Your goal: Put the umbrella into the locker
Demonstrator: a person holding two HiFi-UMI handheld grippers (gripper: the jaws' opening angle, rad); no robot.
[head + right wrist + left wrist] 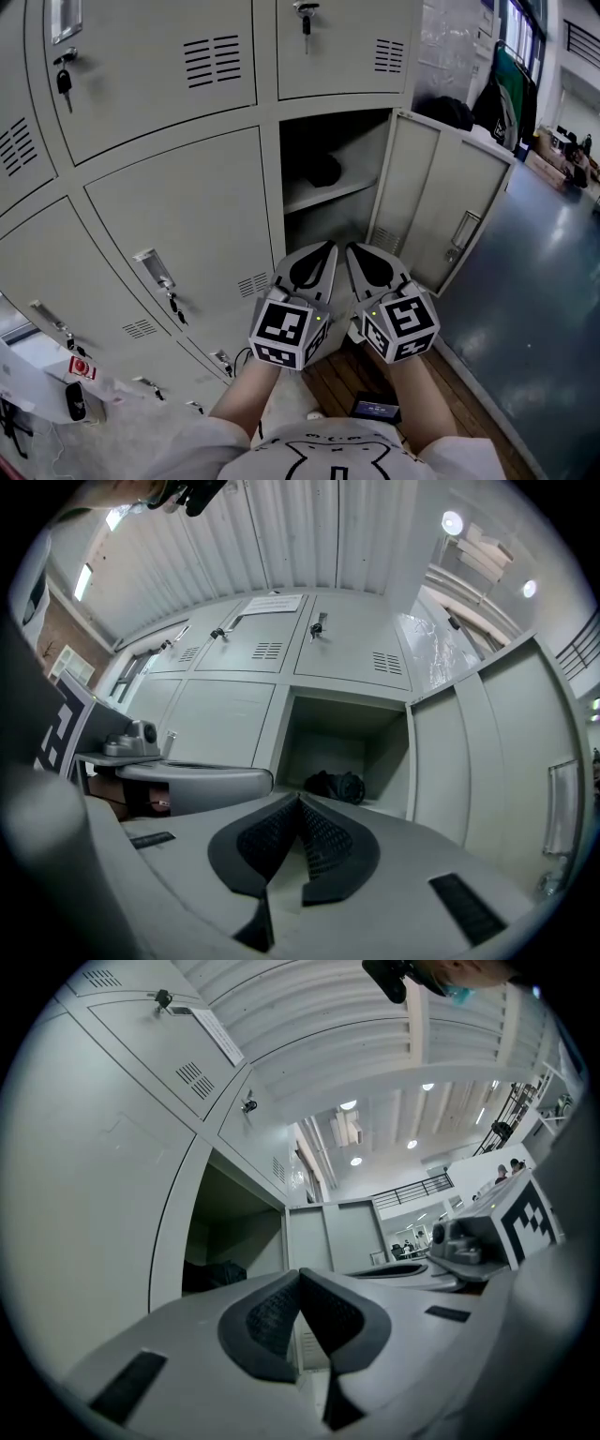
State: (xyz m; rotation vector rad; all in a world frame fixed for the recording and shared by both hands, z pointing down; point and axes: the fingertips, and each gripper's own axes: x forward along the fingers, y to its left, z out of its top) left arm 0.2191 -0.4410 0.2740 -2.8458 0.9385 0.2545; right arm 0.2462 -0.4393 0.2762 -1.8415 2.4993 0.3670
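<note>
The L claw (328,248) & R claw (353,249) were both closed tight, empty, side by side before the open locker (371,150); the black umbrella (323,171) lay inside on its shelf (349,190).

Locker compartment (364,150): front open, doorway passable. Shelf (328,194): black umbrella (323,171) occupies its back left; remainder free. Bay under shelf: free. Door (436,197): swung out, walls off the right side.

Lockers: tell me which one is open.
The locker with its door swung out rightward and a dark bundle on its shelf; all other doors are shut.
</note>
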